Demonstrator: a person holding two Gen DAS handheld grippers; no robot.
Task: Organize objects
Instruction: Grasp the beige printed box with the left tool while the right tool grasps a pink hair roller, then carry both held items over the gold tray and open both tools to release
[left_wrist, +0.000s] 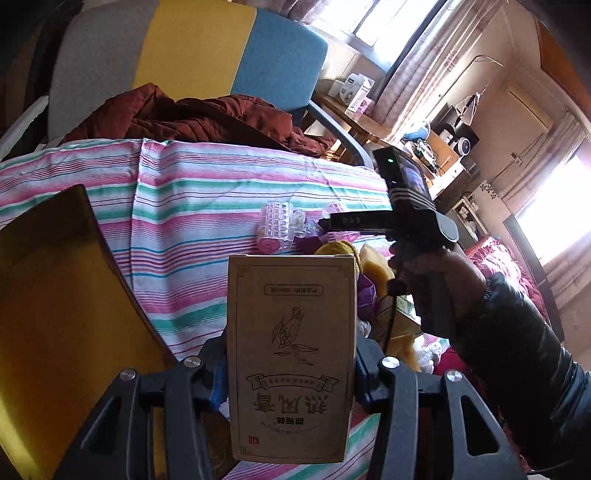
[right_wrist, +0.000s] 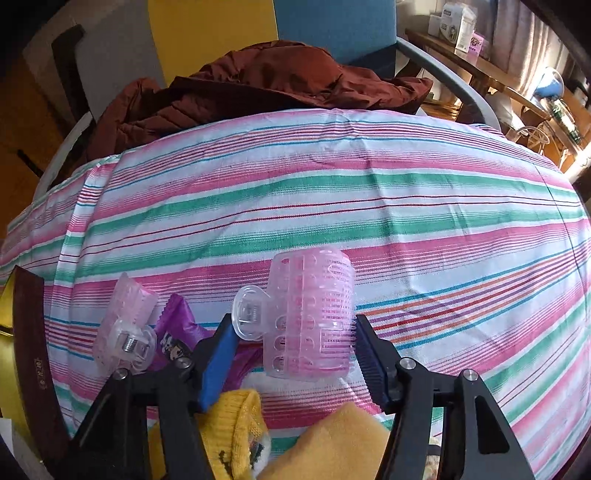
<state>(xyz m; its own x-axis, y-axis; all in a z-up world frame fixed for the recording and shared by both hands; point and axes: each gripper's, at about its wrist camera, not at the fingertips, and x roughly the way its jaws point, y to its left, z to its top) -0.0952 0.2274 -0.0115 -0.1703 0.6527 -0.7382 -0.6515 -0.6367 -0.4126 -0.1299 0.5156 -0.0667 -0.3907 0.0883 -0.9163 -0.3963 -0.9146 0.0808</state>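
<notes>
My left gripper (left_wrist: 291, 369) is shut on a tan cardboard box (left_wrist: 291, 332) with printed characters, held upright above the striped cloth (left_wrist: 192, 206). My right gripper (right_wrist: 295, 343) is shut on a pink hair roller (right_wrist: 314, 317); one blue pad presses its right side and the other its clear clip tab. A second pink roller (right_wrist: 122, 325) lies to the left, beside a purple packet (right_wrist: 177, 317). In the left wrist view the right gripper (left_wrist: 325, 222), held by a hand in a black sleeve, points at the rollers (left_wrist: 277, 225).
A yellow knit item (right_wrist: 236, 417) and a yellow cloth (right_wrist: 332, 443) lie under the right gripper. A dark-edged yellow panel (left_wrist: 55, 295) stands at the left. A brown jacket (right_wrist: 266, 85) is heaped on a chair beyond the cloth. Shelves with boxes (left_wrist: 354, 88) stand far right.
</notes>
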